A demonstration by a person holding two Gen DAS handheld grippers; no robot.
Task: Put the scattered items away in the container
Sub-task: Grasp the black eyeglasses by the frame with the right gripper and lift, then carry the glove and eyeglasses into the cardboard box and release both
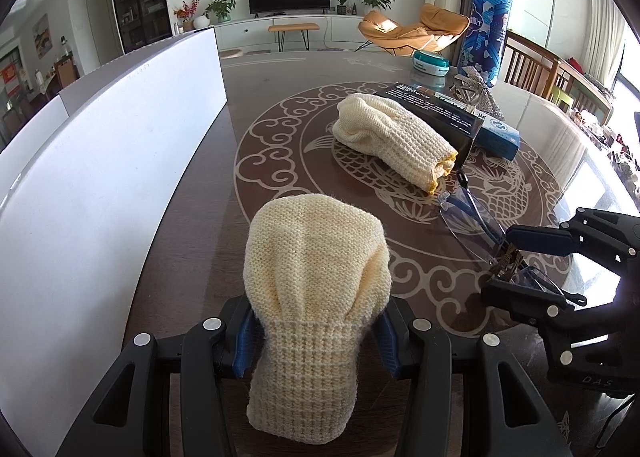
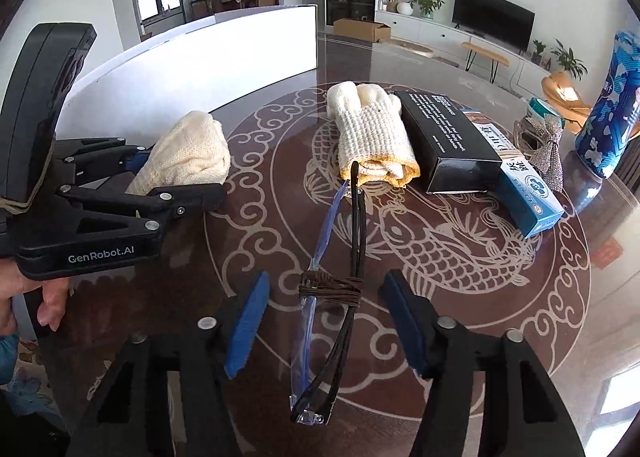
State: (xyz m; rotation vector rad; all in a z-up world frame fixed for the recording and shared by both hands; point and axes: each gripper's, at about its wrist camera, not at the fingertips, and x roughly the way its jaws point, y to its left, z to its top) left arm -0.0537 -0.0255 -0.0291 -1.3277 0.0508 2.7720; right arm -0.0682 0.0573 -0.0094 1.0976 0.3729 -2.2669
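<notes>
Probably tilted down, left gripper [image 1: 315, 341] pinches glove [image 1: 316, 257]

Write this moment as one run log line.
left fingers: shut on knit glove | right fingers: open around glasses | second glove: beside black box

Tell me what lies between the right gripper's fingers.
Folded glasses tied with brown cord lie between the right gripper fingers, touching neither, in the right wrist view.

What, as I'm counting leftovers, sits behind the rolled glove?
A black box lies right behind the rolled glove; beyond it, a blue carton. The glove hides the box's lower edge.
</notes>
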